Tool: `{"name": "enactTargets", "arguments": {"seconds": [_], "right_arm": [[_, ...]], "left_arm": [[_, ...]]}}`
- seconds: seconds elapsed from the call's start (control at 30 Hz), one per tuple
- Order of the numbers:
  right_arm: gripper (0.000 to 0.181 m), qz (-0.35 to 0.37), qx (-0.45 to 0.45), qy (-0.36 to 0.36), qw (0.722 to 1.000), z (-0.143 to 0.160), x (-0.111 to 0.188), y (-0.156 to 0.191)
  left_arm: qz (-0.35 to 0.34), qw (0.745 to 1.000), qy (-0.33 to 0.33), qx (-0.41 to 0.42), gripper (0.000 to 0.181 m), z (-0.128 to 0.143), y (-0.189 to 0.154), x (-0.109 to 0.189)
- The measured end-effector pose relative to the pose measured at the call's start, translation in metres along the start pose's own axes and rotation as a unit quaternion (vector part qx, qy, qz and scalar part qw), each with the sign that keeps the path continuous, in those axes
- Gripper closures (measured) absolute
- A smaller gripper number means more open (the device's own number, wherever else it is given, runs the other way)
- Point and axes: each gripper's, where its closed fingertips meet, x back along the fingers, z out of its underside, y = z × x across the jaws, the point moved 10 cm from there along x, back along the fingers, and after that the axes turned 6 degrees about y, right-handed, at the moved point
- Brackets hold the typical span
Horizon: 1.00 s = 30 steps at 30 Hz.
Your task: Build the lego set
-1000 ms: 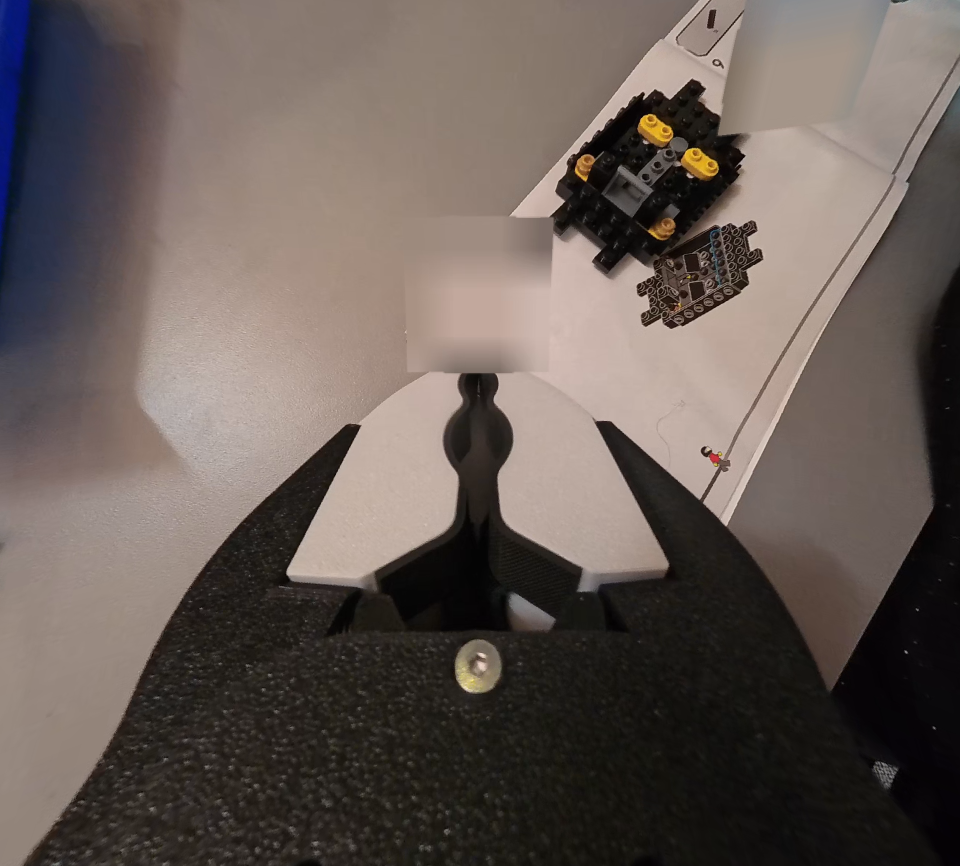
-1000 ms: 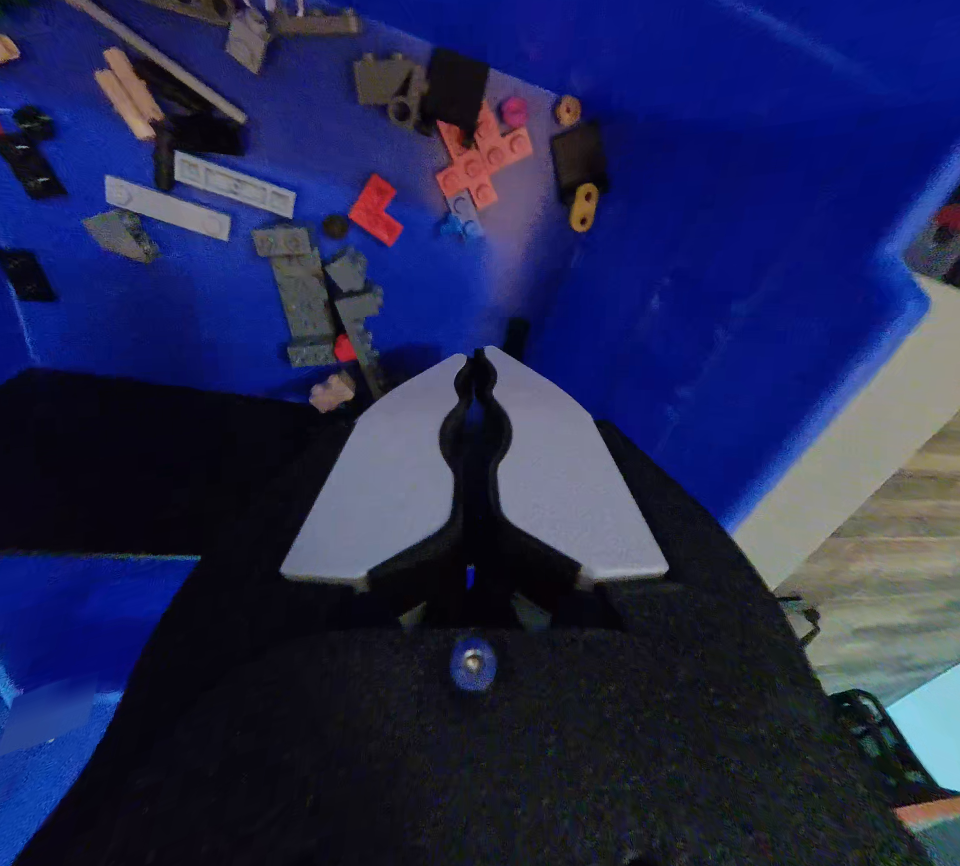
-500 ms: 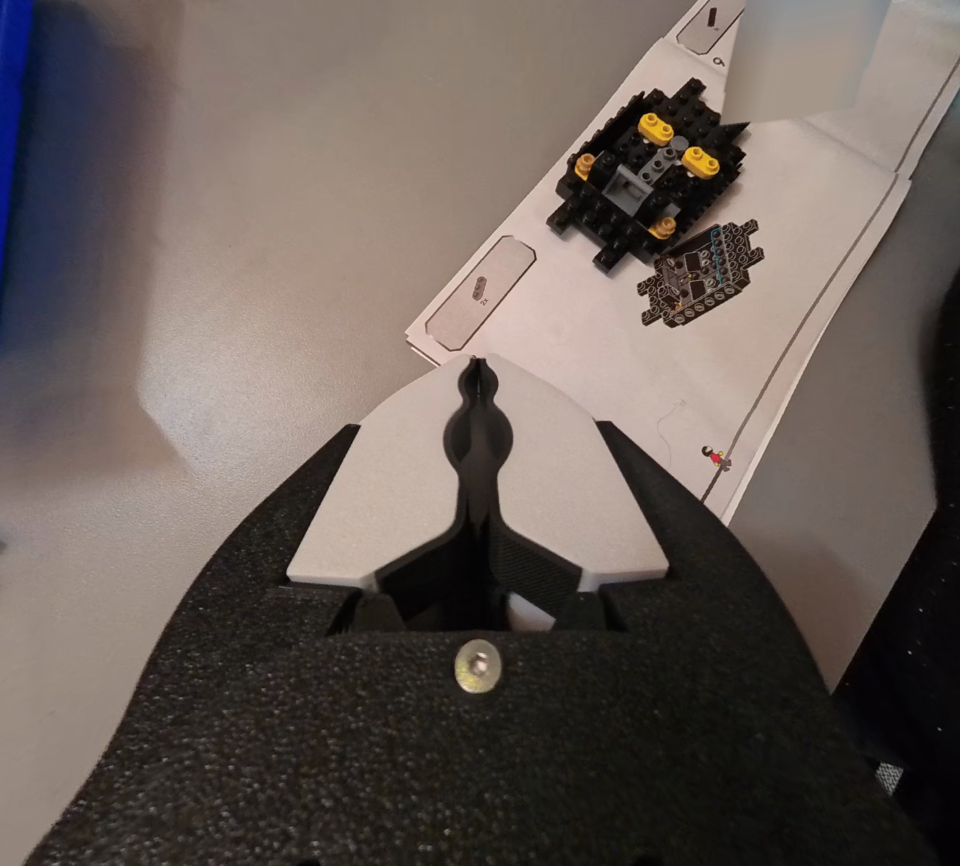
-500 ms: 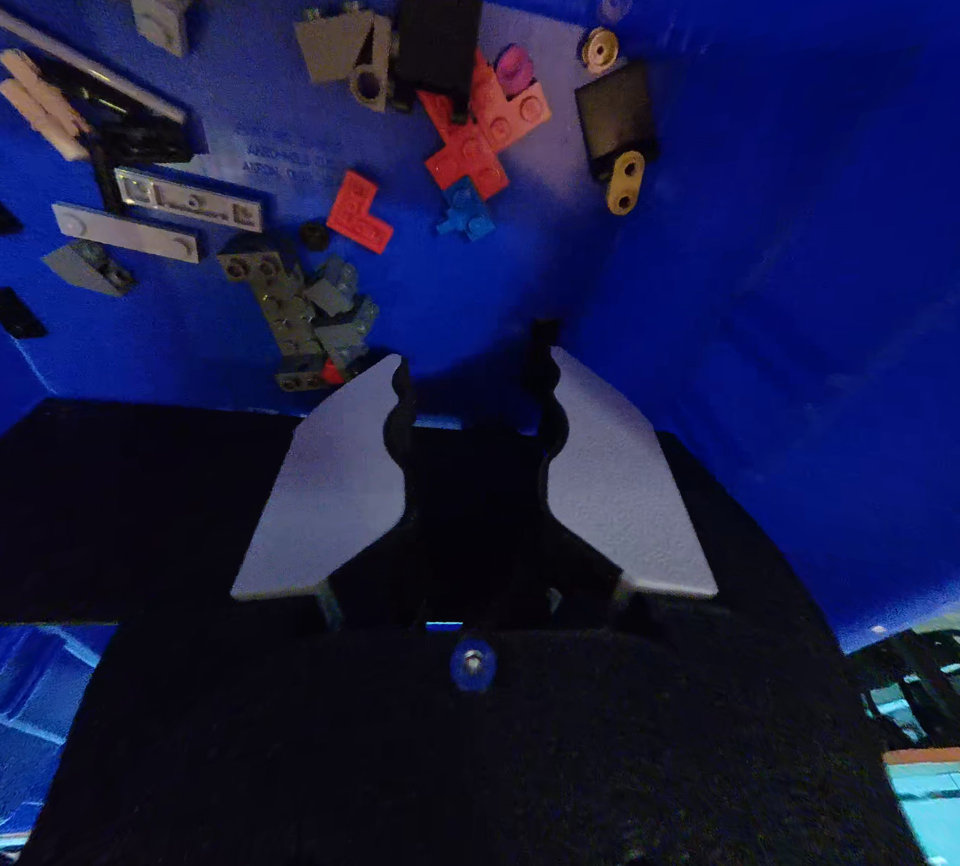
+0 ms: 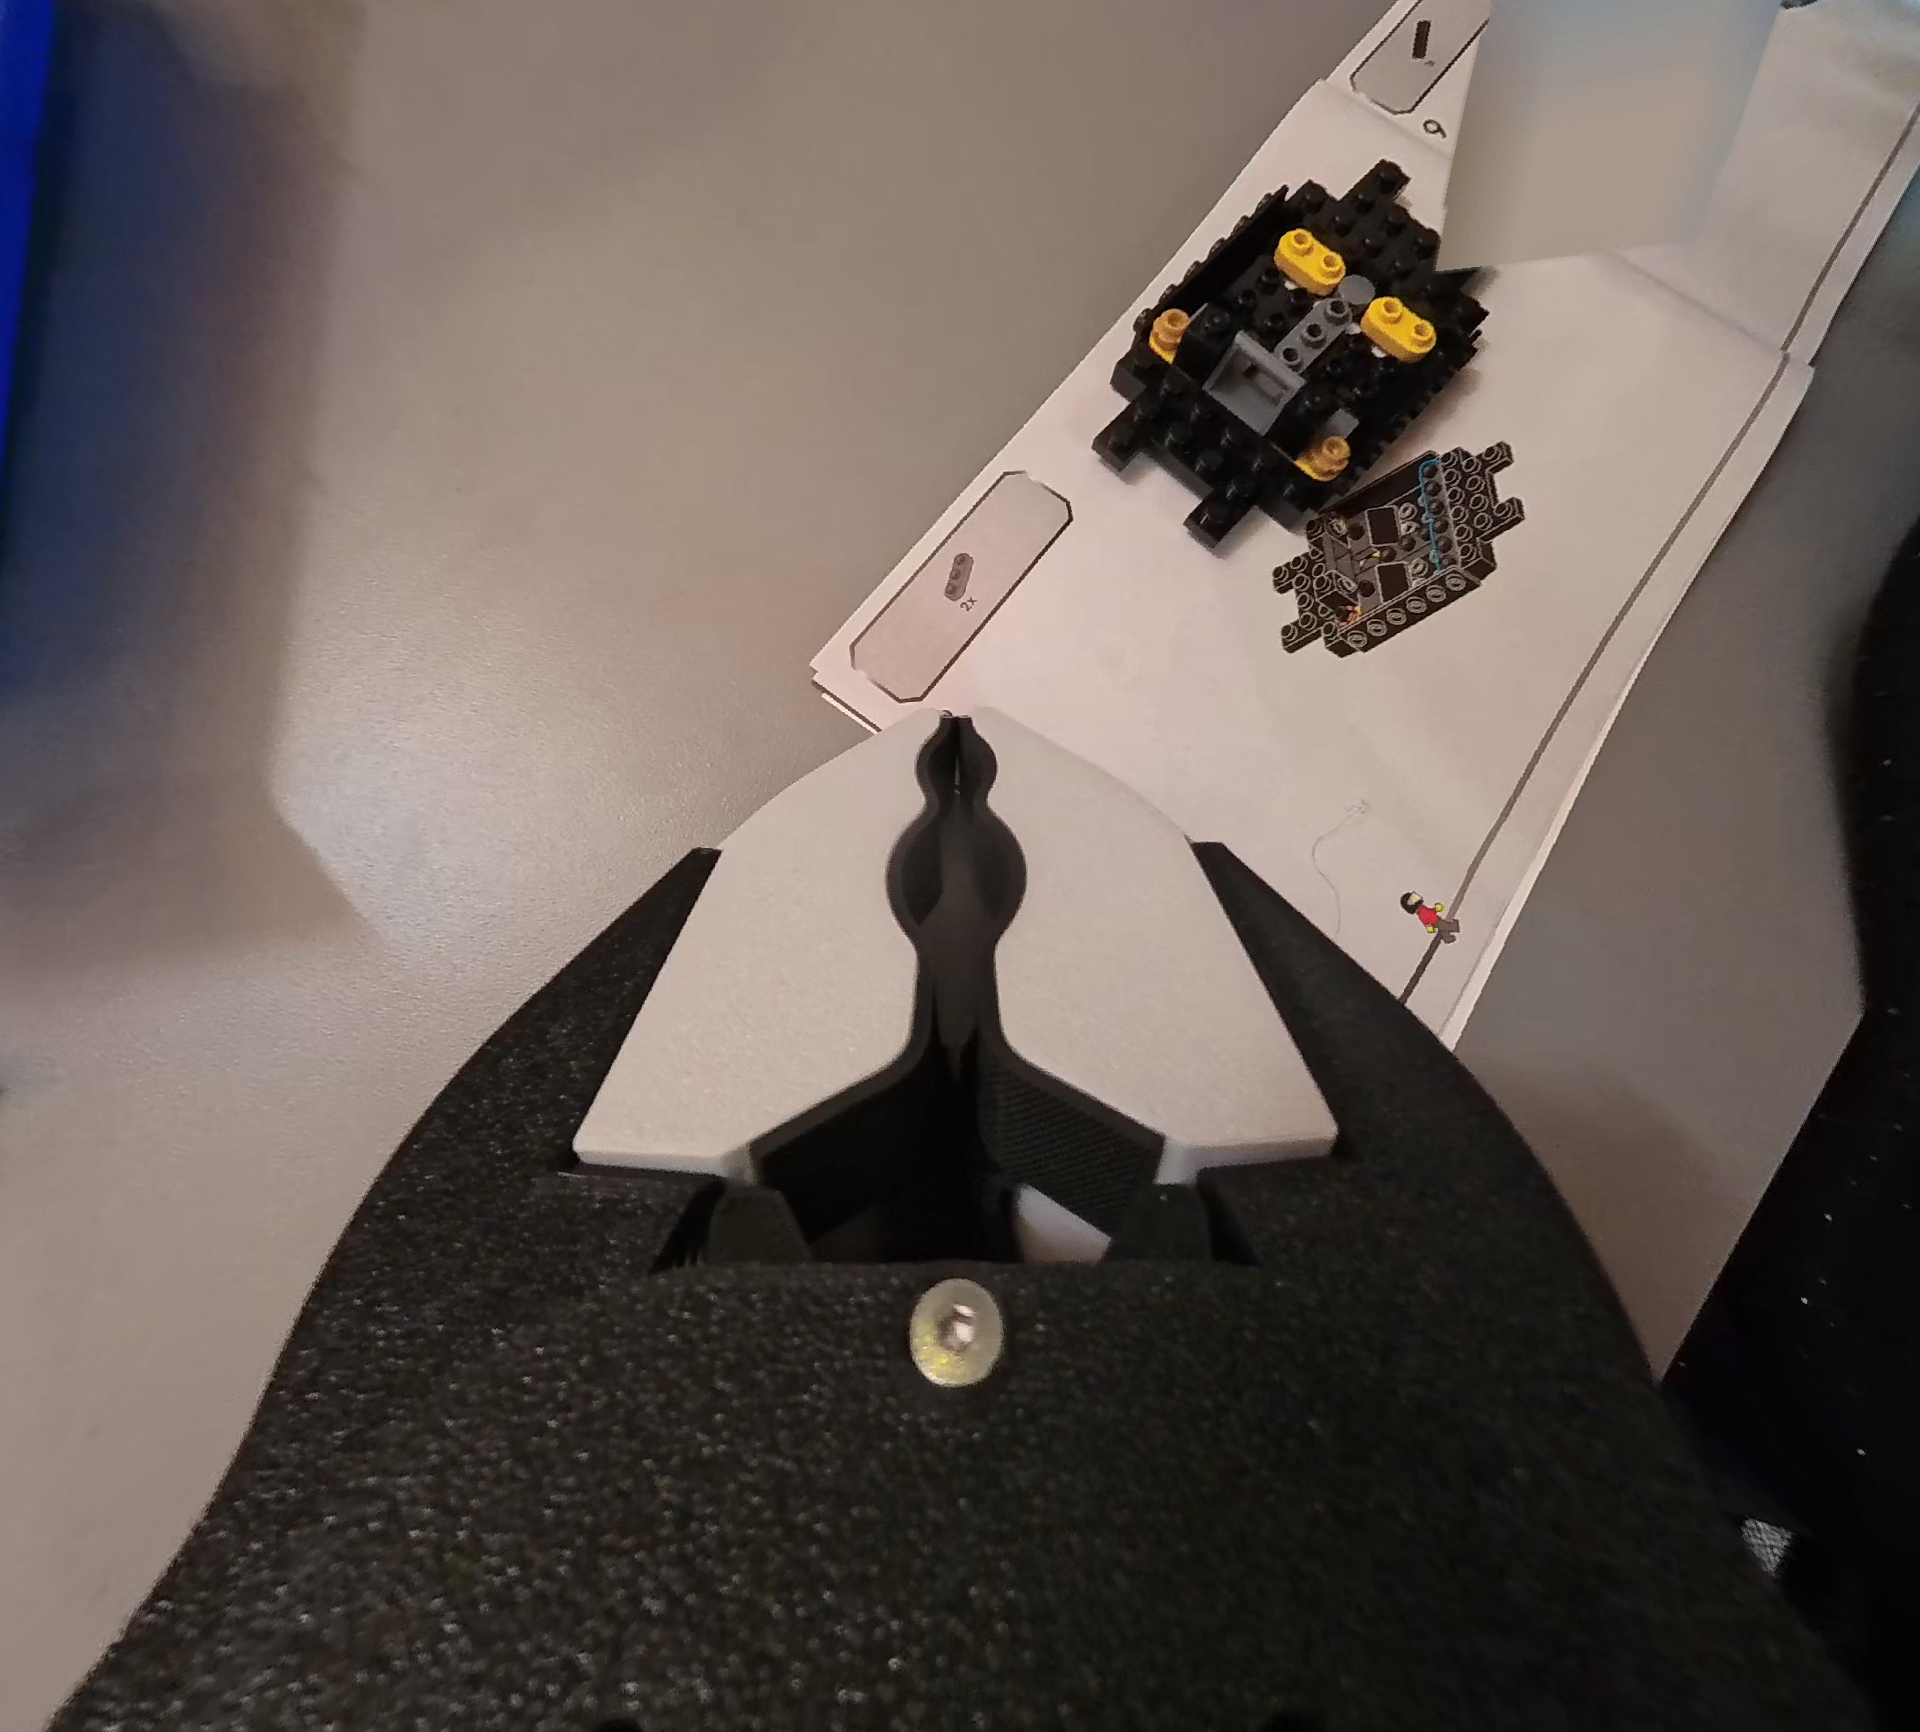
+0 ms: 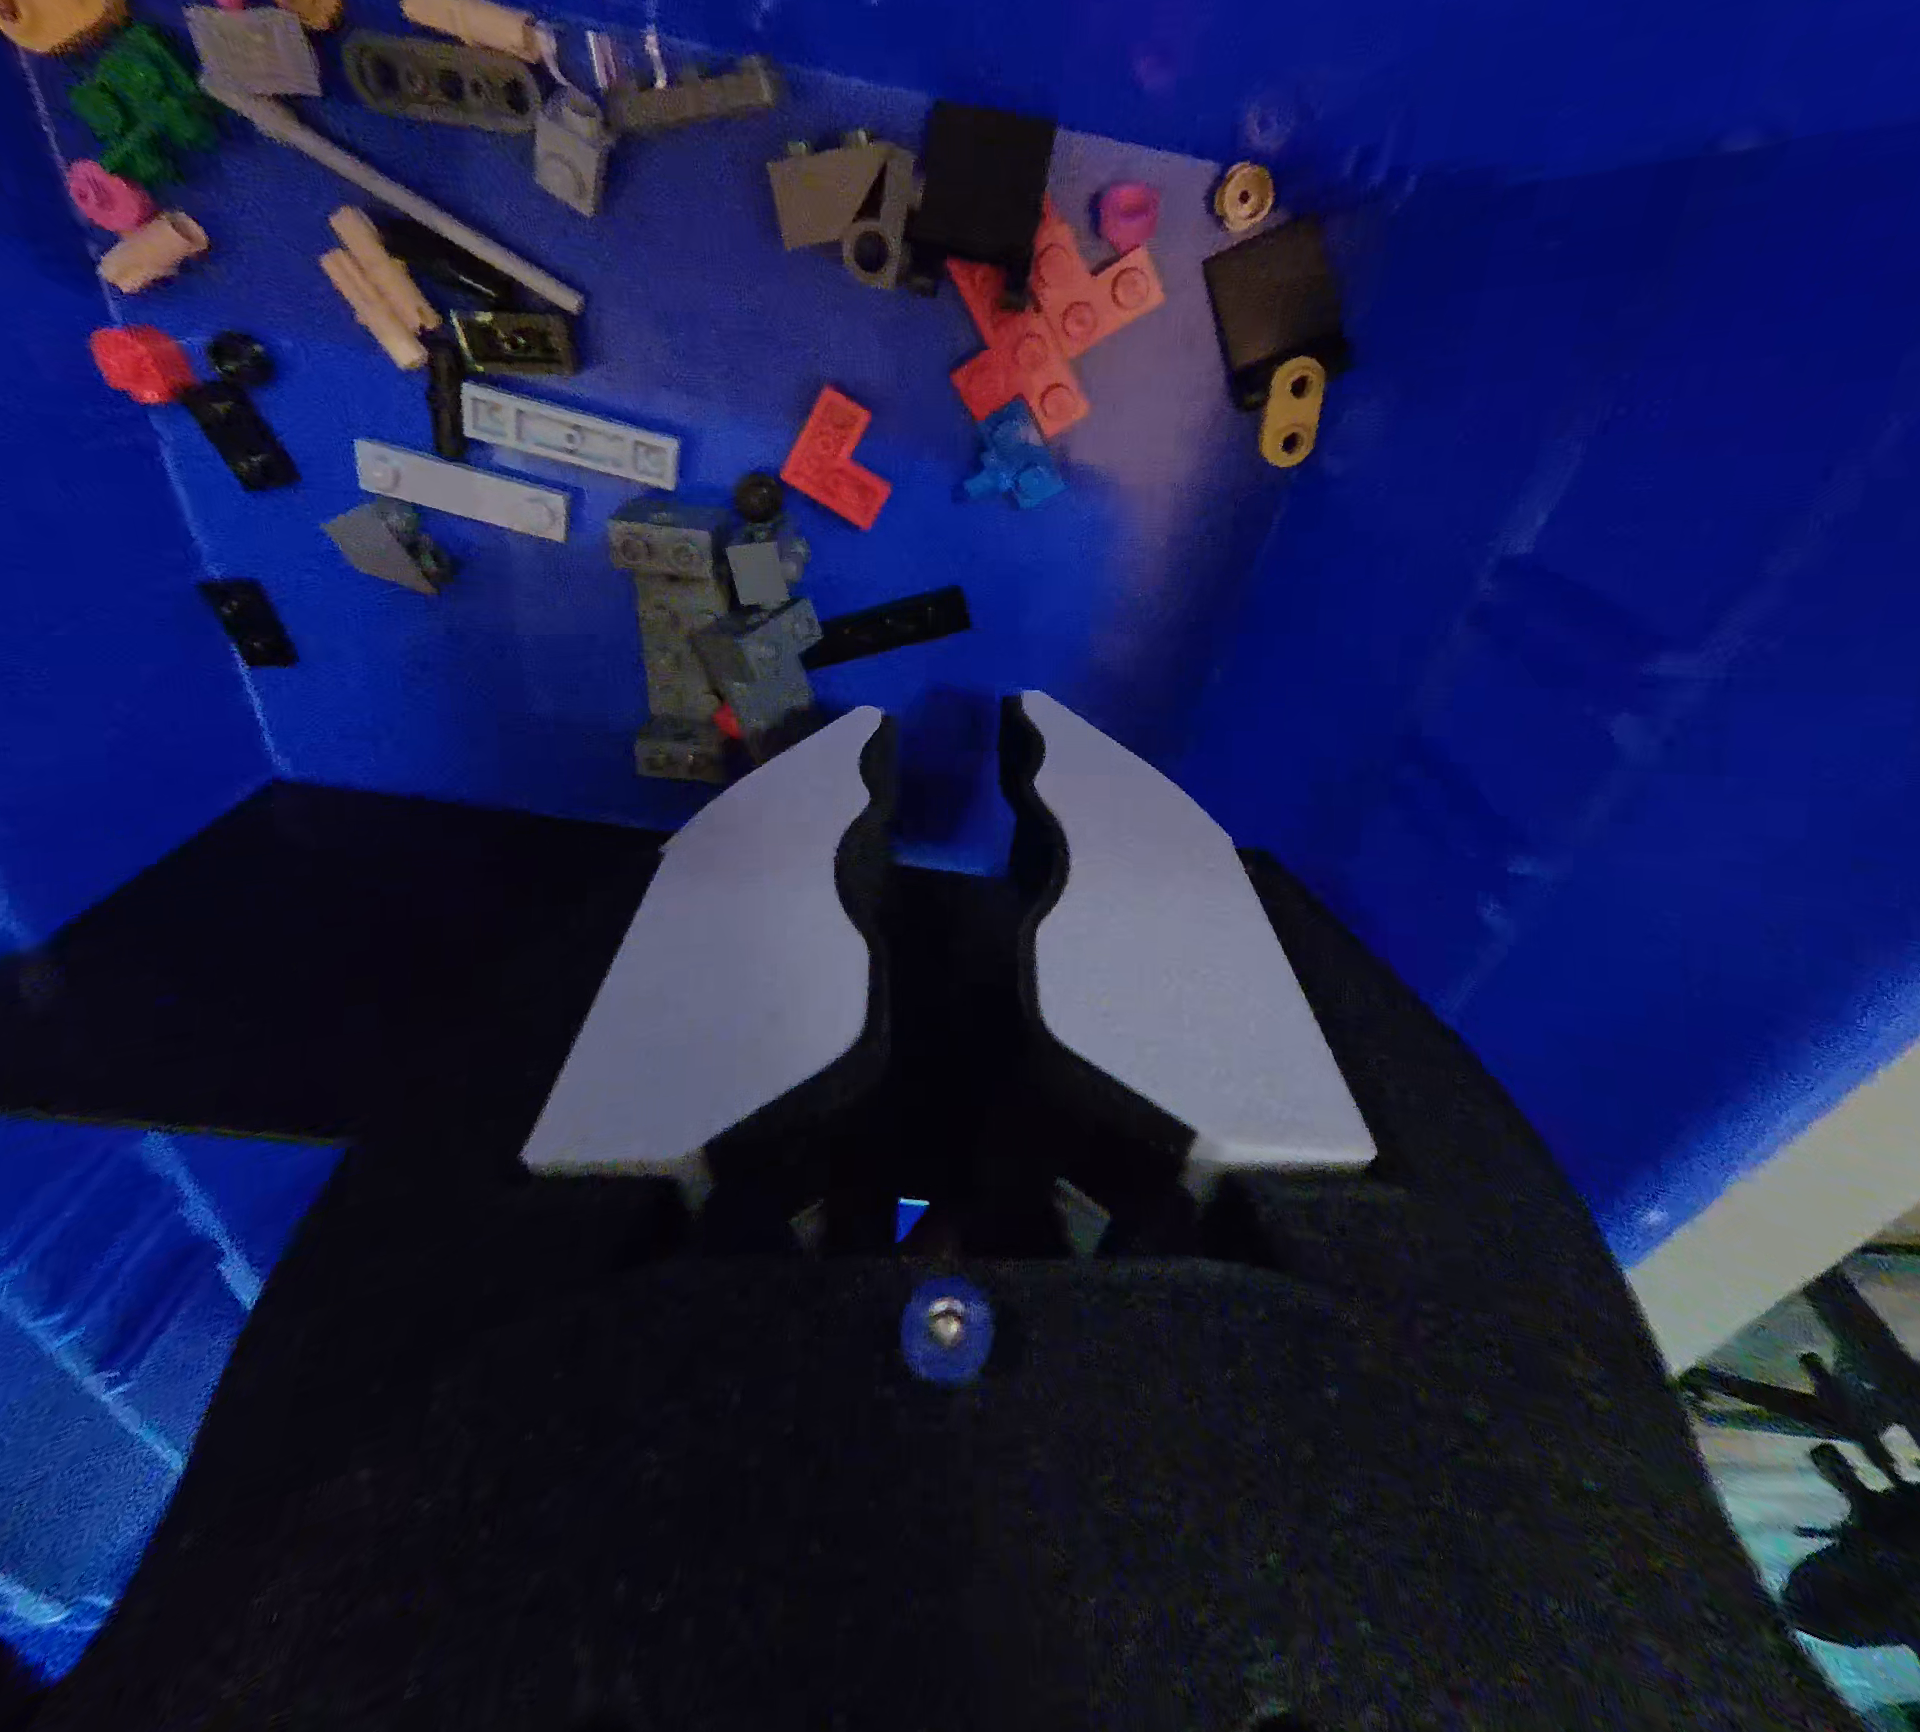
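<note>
In the left wrist view a partly built black lego model [image 5: 1288, 363] with yellow and grey parts sits on the white instruction sheet [image 5: 1195, 716], ahead and to the right. My left gripper [image 5: 953, 724] is shut and empty, hovering at the sheet's near corner. In the right wrist view my right gripper [image 6: 943, 714] is open and empty inside the blue bin [image 6: 1558, 539], above its floor. Loose pieces lie ahead: a black plate [image 6: 888, 628] just beyond the fingertips, a grey cluster [image 6: 707, 633], red plates [image 6: 1049, 332], a yellow two-hole piece [image 6: 1291, 412].
The grey table [image 5: 520, 280] lies left of the sheet. The blue bin's edge [image 5: 21, 124] shows at the far left. A dark object [image 5: 1881, 851] borders the table's right side. The bin's right wall [image 6: 1662, 747] rises close to my right gripper. My hands' fingertips stand some 55 cm from each other.
My right gripper opened from shut, then narrowed slightly, and shifted over the bin so more loose pieces show. My left gripper stayed shut and almost still.
</note>
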Motion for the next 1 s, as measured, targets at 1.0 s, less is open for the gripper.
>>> {"name": "enactTargets", "arguments": {"seconds": [1.0], "right_arm": [[0.169,-0.03,-0.391,-0.002,0.92,-0.015,-0.011,0.011]], "left_arm": [[0.022,1.0,0.002,-0.007,0.181,-0.004,0.001,-0.002]]}}
